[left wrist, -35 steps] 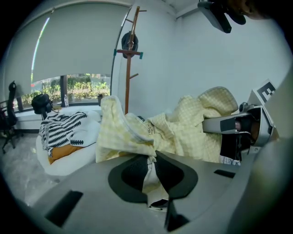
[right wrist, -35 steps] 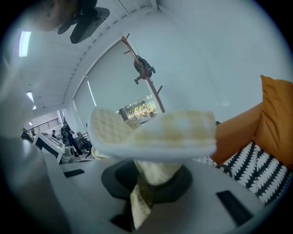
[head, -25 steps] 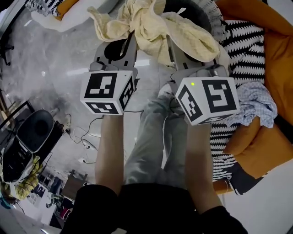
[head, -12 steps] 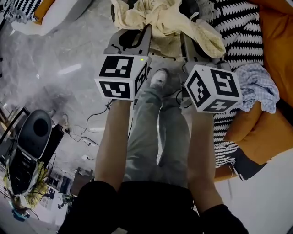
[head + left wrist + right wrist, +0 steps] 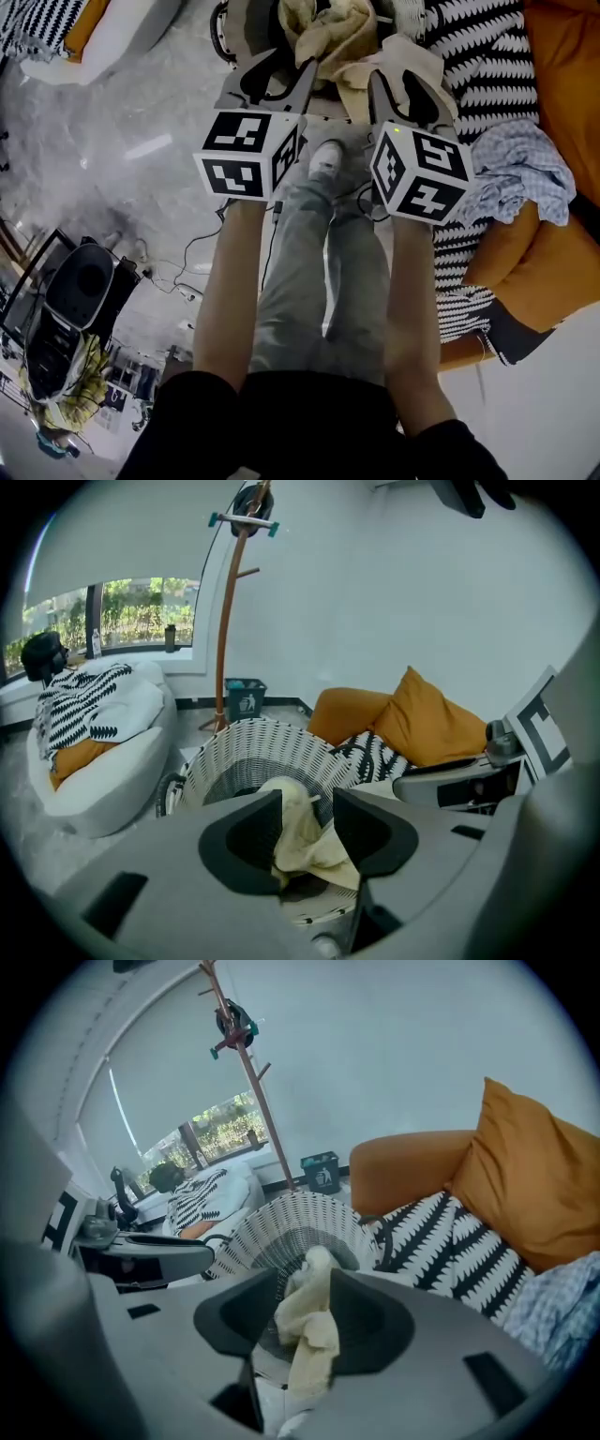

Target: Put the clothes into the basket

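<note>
A pale yellow garment (image 5: 330,33) hangs over the white wicker basket (image 5: 223,23) at the top of the head view, bunched at the basket's mouth. My left gripper (image 5: 279,75) and right gripper (image 5: 403,80) stand side by side just short of the basket. In the left gripper view the jaws are opening, with a fold of the yellow garment (image 5: 302,841) loose between them above the basket (image 5: 253,752). The right gripper (image 5: 305,1288) is also opening, and a strip of the yellow garment (image 5: 309,1330) dangles in its gap over the basket (image 5: 305,1218).
A black-and-white zigzag blanket (image 5: 478,56) and orange cushions (image 5: 553,84) lie to the right, with a pale blue patterned garment (image 5: 520,173) on them. A white beanbag (image 5: 94,761) sits left of the basket, a coat stand (image 5: 230,611) behind it. Cables and a black device (image 5: 80,286) are on the floor.
Both grippers moved forward and down toward the basket. The yellow garment, spread wide above them before, now hangs bunched at the basket's mouth. The jaws stand wider apart.
</note>
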### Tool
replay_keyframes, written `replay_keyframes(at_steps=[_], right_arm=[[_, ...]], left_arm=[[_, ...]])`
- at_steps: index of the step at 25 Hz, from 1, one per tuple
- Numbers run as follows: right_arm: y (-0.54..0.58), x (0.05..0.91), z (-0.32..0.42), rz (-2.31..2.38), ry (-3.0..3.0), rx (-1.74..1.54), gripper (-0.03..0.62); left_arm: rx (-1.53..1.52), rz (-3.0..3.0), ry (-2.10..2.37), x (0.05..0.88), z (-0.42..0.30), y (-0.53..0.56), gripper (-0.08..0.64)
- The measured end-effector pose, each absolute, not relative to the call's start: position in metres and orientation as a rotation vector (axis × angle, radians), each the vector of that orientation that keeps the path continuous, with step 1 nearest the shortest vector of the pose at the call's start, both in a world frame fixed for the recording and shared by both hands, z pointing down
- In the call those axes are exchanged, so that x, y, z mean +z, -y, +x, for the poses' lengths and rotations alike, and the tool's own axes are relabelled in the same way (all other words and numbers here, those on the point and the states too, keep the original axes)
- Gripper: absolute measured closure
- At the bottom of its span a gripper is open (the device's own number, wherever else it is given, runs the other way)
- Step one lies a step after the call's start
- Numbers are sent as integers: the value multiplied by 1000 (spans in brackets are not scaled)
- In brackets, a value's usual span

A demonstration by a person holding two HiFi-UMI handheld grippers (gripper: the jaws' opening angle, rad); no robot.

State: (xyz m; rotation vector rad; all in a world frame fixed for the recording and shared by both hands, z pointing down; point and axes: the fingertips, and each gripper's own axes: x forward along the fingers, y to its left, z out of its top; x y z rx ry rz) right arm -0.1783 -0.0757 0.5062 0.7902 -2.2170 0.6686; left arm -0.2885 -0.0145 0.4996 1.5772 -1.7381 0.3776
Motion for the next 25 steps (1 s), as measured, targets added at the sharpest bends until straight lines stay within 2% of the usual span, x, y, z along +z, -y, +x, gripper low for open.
replay_keyframes(at_steps=[4, 10, 12, 13, 14, 17, 25], right_arm=[[79, 510, -166, 816, 2207, 696, 434], [87, 507, -137, 900, 2197, 742, 484], [91, 504, -122, 939, 2199, 760, 519], [93, 502, -114, 950, 2206, 766, 559], [94, 499, -106, 954, 2217, 771, 569], [99, 491, -79, 975, 2247, 799, 575], [115, 487, 35, 1204, 2223, 876, 575]], left_arm=[[384, 1589, 1725, 502, -280, 22, 405], [399, 1631, 1674, 503, -254, 35, 407], [406, 1659, 1644, 503, -240, 42, 407], [408, 1674, 1626, 502, -231, 46, 408], [410, 1690, 1611, 502, -221, 51, 423], [411, 1751, 1577, 496, -192, 67, 538], [441, 1928, 1388, 494, -79, 106, 548]])
